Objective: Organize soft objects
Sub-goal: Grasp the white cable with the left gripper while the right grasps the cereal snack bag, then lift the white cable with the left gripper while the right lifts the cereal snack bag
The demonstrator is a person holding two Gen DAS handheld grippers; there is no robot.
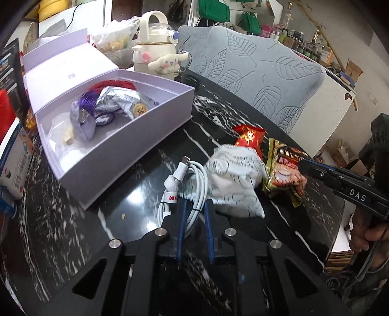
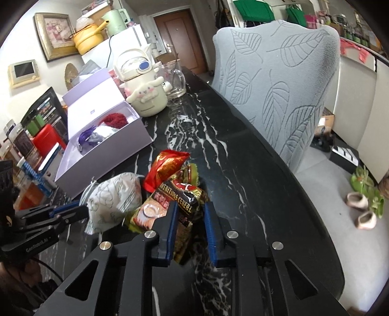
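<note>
Cereal packet is getting pinched by the right gripper while the left gripper is clamping the white cable, so I'd be lifting both slowly toward the lilac box.

You are working in a lived-in home, at a black marble-patterned table. Beside it stands a chair with a grey leaf-print cover. Far left, a framed picture hangs by a white fridge bearing a green kettle; a wooden entrance door lies beyond, slippers on the floor at right.
</note>
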